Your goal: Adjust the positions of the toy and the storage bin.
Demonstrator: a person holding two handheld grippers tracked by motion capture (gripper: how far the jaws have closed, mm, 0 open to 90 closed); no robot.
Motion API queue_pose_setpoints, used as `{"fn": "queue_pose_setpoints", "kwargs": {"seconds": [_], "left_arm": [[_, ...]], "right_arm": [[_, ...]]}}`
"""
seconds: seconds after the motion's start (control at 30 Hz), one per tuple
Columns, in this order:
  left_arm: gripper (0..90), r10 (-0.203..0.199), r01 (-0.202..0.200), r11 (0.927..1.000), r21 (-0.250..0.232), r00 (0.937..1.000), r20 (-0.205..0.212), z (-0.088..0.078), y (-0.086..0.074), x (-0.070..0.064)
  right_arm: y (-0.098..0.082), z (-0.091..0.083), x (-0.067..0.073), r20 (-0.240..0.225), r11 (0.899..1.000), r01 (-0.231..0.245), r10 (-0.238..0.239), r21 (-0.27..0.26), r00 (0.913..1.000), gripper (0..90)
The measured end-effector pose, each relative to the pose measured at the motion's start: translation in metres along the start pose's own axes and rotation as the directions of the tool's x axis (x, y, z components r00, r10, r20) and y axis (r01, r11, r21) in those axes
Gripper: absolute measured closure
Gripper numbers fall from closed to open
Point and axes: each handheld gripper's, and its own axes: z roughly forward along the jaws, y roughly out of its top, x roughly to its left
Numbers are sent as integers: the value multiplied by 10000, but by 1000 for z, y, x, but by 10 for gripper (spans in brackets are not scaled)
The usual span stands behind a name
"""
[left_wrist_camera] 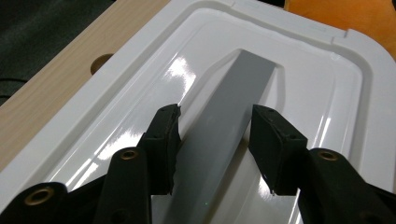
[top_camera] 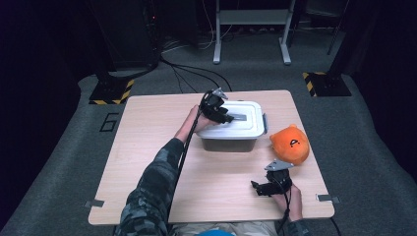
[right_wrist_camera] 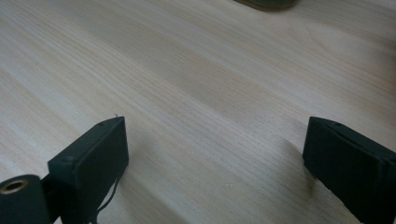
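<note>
A white lid point(top_camera: 248, 127) covers a dark plastic box point(top_camera: 228, 144) at the table's middle back. A flat grey handle point(left_wrist_camera: 224, 121) runs along a recess in the lid point(left_wrist_camera: 317, 102). My left gripper point(top_camera: 227, 117) reaches over the lid. In the left gripper view its jaws point(left_wrist_camera: 215, 116) straddle the handle, close to both edges, with a slim gap still showing at the right pad point(left_wrist_camera: 271, 144). My right gripper point(top_camera: 255, 187) rests low near the table's front right. Its jaws point(right_wrist_camera: 215, 135) stand wide open over bare wood, with nothing between them.
An orange plush toy point(top_camera: 290, 143) sits right of the box, just beyond my right gripper. The wooden table point(top_camera: 147, 147) has free room on its left half. A round hole point(left_wrist_camera: 100, 63) in the tabletop lies beside the lid. Dark floor and cables surround the table.
</note>
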Motion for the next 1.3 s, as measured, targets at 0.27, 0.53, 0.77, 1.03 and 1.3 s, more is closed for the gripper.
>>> {"fn": "queue_pose_setpoints", "kwargs": {"seconds": [0.27, 0.53, 0.77, 1.03, 1.3], "left_arm": [[610, -203, 201, 9998, -92, 9995, -252, -11, -11, -7], [661, -206, 180, 9994, -282, 9953, -948, -22, -23, -18], [661, -261, 241, 9995, -194, 9939, -1074, -30, -30, -26], [661, -309, 276, 9991, -334, 9943, -1021, -39, -41, -32], [661, -374, 337, 9986, -400, 9946, -971, -50, -52, -40]], "right_arm": [[0, 0, 0, 9, 10000, -48, 48, 9, 10000, 63], [0, 0, 0, 1, 10000, 23, -23, 16, 10000, 64], [0, 0, 0, 17, 10000, 20, -20, 5, 10000, 66], [0, 0, 0, 25, 10000, 20, -20, 6, 10000, 66], [0, 0, 0, 37, 10000, 14, -14, 6, 10000, 66]]}}
